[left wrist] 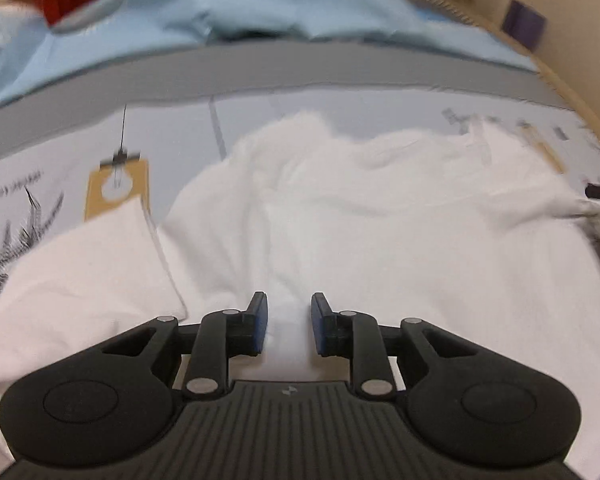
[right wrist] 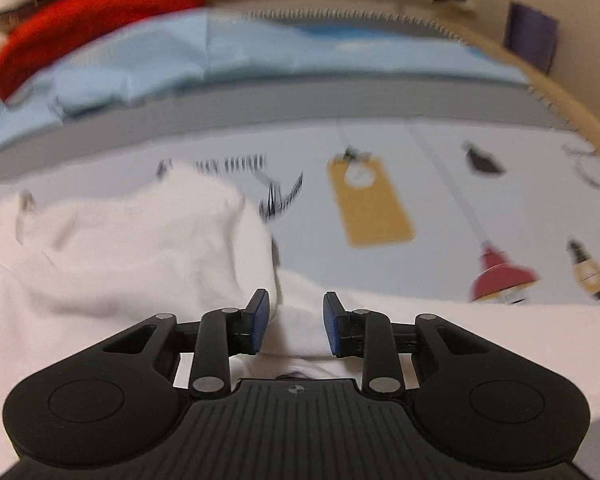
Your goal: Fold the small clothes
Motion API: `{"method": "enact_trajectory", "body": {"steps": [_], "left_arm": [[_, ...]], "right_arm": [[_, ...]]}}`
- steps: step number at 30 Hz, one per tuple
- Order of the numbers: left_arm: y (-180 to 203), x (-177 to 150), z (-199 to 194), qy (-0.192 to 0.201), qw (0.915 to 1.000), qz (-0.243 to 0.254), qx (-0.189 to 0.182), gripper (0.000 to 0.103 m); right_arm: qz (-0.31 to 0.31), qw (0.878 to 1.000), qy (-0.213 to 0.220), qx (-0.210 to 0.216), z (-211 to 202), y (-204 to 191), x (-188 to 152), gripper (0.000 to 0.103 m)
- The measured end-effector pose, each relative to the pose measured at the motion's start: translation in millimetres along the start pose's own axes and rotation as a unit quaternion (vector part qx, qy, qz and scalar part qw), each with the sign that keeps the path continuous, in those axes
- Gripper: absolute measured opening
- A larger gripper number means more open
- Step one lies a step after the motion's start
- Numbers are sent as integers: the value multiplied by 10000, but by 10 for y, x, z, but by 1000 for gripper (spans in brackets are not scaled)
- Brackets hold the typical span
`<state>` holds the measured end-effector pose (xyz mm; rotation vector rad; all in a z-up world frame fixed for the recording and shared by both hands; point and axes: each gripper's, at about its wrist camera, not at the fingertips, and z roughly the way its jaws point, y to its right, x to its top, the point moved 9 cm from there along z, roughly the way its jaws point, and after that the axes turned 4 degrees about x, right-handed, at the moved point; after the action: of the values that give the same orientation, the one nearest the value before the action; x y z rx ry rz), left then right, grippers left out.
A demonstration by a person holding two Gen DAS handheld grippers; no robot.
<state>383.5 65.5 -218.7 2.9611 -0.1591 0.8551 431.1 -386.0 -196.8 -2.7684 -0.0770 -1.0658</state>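
My left claw [left wrist: 289, 322] tilts steeply down over the white garment [left wrist: 380, 240], blue pads [left wrist: 261, 322] apart with a narrow gap. A raised ridge of white cloth runs up the gap; whether the pads press on it I cannot tell, though daylight shows along both sides of the ridge.

My right claw [right wrist: 296, 322] also points down at an angle, pads [right wrist: 258, 322] apart a little wider. A fold of the same white garment [right wrist: 120, 248] sits between them; it does not fill the gap.

Garment position: in the left wrist view it fills the centre and lower right of the frame, rumpled, with a flatter flap lying at lower left. In the right wrist view it covers the left half and the bottom strip, its bunched edge ending near frame centre.

It lies on a pale printed bedcover [right wrist: 440, 152] with drawn lamps and a mustard tag shape [right wrist: 370, 204]. Open cover shows at centre right and right of the right wrist frame. Beyond, across the upper part of both frames, a grey band [left wrist: 260, 76], then a light blue sheet [left wrist: 260, 8], then a red item [right wrist: 92, 20] at upper left. A tan wall [right wrist: 580, 20] and a purple square [right wrist: 532, 36] close the upper right. Both frames are motion-blurred.
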Motion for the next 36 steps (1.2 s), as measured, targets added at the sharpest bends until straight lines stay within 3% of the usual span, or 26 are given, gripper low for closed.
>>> {"method": "enact_trajectory", "body": {"steps": [2,5,8,11,16,19,20,22,26,27,29,30,31,33,36], "left_arm": [[79,11,-366,386,9991,-100,-108,27],[192,-159,-924,637,9973,-240,-276,27],[265,-508,-1373,620,9963,-373,-456,27],[301,-969,-1629,321,9970,-525,-472,27],[407,-1897,-1737,-389,9961,-684,-408,27],[427,-2397,-1642,-887,9901,-968,-503,30],[438,-2495,-1612,-982,9882,-1048,-532,31],[448,-2645,-1575,-1072,9861,-1180,-457,49],[474,-2726,-1441,-1238,9834,-1319,-167,50],[471,-2730,-1413,-1256,9830,-1332,-130,48],[499,-2724,-1350,-1332,9832,-1250,-58,28],[541,-2729,-1352,-1362,9843,-1116,-82,7],[583,-2717,-1377,-1355,9858,-981,-136,6],[614,-2646,-1464,-1212,9894,-781,-156,5],[461,-2358,-1862,-522,9935,-954,-342,5]], "right_arm": [[18,9994,302,175,-363,-18,95,33],[95,9977,313,599,-877,-93,15,33],[-149,9955,165,925,-1323,-263,-232,33],[-291,9930,-135,1140,-1677,-378,-592,33],[-366,9882,-724,1295,-1941,-397,-1304,33],[-458,9851,-1110,1228,-2000,-339,-1721,33],[-513,9841,-1216,1192,-2007,-326,-1837,33],[-608,9820,-1424,1077,-1988,-309,-2032,34],[-624,9801,-1626,952,-1936,-358,-2223,39],[-654,9800,-1671,866,-1893,-353,-2250,39],[-674,9802,-1741,657,-1845,-351,-2296,36],[-626,9802,-1768,631,-1825,-340,-2291,22],[-552,9802,-1775,683,-1834,-332,-2278,7],[-386,9826,-1594,870,-1915,-319,-2160,6],[427,9860,-910,1328,-2245,-165,-1791,6]]}}
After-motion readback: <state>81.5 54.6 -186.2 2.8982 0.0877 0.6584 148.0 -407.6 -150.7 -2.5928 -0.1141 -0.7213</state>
